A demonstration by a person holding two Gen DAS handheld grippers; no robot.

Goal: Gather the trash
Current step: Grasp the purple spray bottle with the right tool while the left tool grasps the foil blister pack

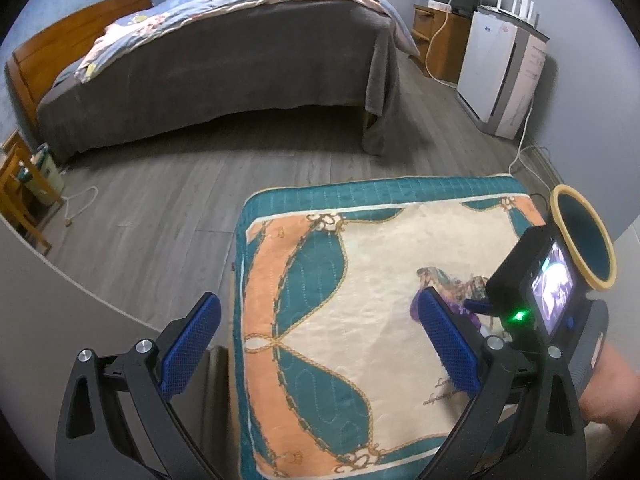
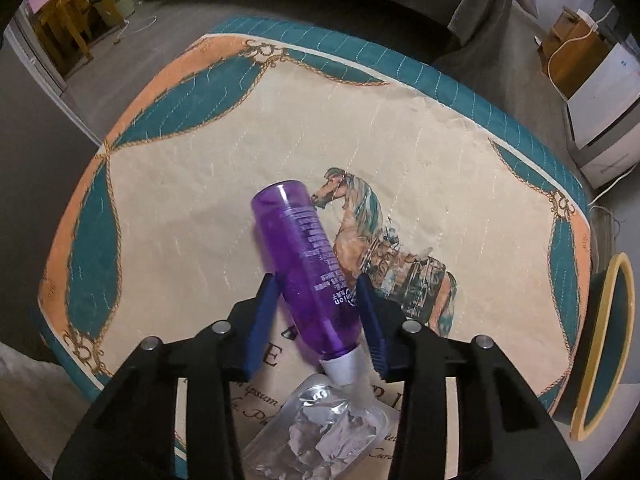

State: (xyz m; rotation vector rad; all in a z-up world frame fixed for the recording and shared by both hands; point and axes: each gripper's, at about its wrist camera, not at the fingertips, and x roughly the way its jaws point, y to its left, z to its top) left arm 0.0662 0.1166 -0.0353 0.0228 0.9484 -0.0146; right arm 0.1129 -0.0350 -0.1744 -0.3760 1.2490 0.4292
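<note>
bottle [image 2: 308,264] on cloth [image 2: 200,208]

left wrist: oblique, further back, faces bed [image 1: 224,60] beyond quilted cloth [image 1: 360,280]
right wrist: steep, close over cloth
shared: cloth, teal bin [image 2: 604,344]

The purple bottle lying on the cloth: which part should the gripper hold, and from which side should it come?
Grip the purple bottle across its lower body, just above the white cap, coming from above. It lies flat, so its round sides are free. The right gripper already straddles it there.
</note>
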